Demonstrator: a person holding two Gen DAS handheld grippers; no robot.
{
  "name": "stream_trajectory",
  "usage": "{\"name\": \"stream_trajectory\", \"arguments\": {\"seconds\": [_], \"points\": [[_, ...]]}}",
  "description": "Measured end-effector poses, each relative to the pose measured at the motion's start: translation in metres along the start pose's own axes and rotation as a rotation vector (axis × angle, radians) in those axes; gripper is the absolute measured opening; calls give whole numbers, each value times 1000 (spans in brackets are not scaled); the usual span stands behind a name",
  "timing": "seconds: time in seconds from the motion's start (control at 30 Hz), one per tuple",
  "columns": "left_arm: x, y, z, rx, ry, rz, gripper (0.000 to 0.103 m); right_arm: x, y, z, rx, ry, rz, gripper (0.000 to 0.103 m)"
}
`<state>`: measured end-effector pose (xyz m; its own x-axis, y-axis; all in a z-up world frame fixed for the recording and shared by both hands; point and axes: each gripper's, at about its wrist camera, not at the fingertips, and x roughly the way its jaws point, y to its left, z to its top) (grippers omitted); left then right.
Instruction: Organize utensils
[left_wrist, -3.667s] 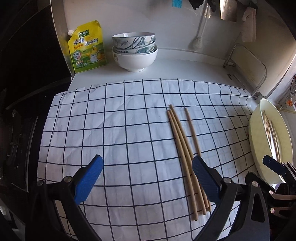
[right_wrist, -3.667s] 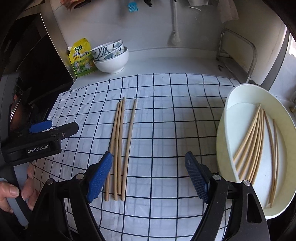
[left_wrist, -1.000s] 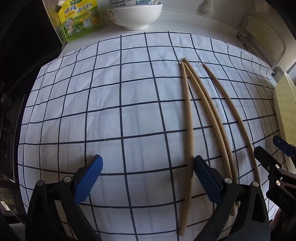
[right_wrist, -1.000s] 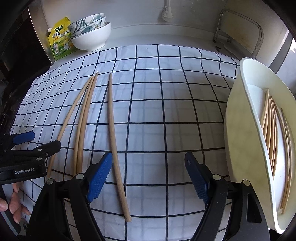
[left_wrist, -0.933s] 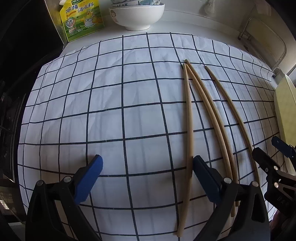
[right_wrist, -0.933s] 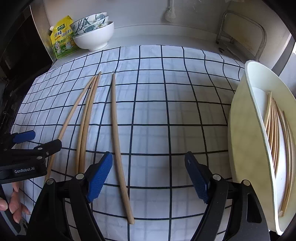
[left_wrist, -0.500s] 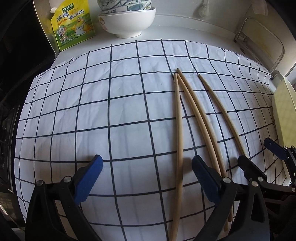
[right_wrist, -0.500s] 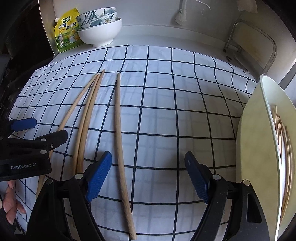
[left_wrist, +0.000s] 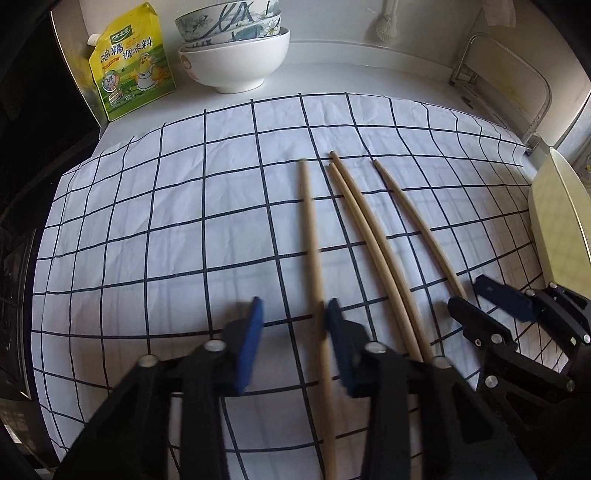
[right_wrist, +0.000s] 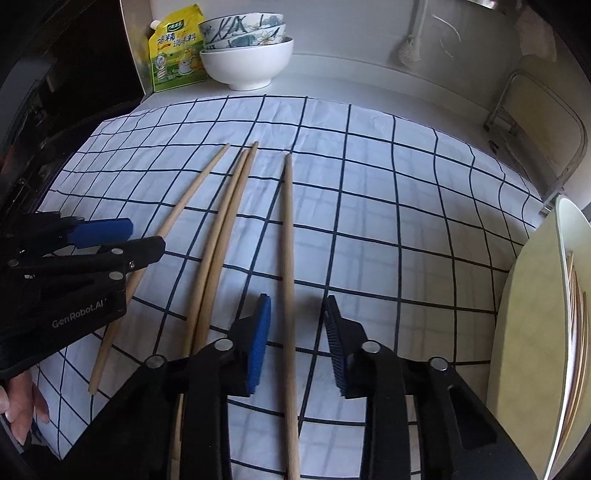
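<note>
Since a second ago both pairs of jaws have swung in from wide and are closing: the left hand-held gripper (left_wrist: 293, 314) straddles the leftmost chopstick (left_wrist: 312, 236), which appears to touch its right pad through the blur. The right hand-held gripper (right_wrist: 297, 314) straddles the rightmost chopstick (right_wrist: 289, 251), gaps showing on both sides. All four chopsticks lie on the checked cloth (left_wrist: 177, 229) over the surface, the white tray (right_wrist: 524, 314) at right.
</note>
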<state>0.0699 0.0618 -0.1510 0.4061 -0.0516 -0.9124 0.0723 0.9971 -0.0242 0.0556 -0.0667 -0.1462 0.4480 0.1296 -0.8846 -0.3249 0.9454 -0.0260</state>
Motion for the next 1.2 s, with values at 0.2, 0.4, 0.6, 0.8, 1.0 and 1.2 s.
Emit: {"name": "stream_trajectory", "arguments": {"seconds": [0.2, 0.4, 0.6, 0.8, 1.0, 1.2], "points": [[-2, 3, -1, -4, 20, -44, 7, -1, -1, 2, 25, 24, 14, 6], [-11, 8, -10, 4, 38, -66, 7, -9, -17, -4, 158, 56, 63, 6], [-34, 7, -13, 18, 19, -66, 7, -35, -23, -12, 210, 38, 95, 6], [-59, -6, -11, 49, -16, -79, 7, -70, -28, -16, 242, -19, 131, 6], [-85, -37, 1, 109, -65, -106, 7, -116, -57, -25, 305, -110, 99, 6], [-109, -98, 23, 189, -130, -182, 7, -157, -109, -47, 391, -175, 9, 6]]}}
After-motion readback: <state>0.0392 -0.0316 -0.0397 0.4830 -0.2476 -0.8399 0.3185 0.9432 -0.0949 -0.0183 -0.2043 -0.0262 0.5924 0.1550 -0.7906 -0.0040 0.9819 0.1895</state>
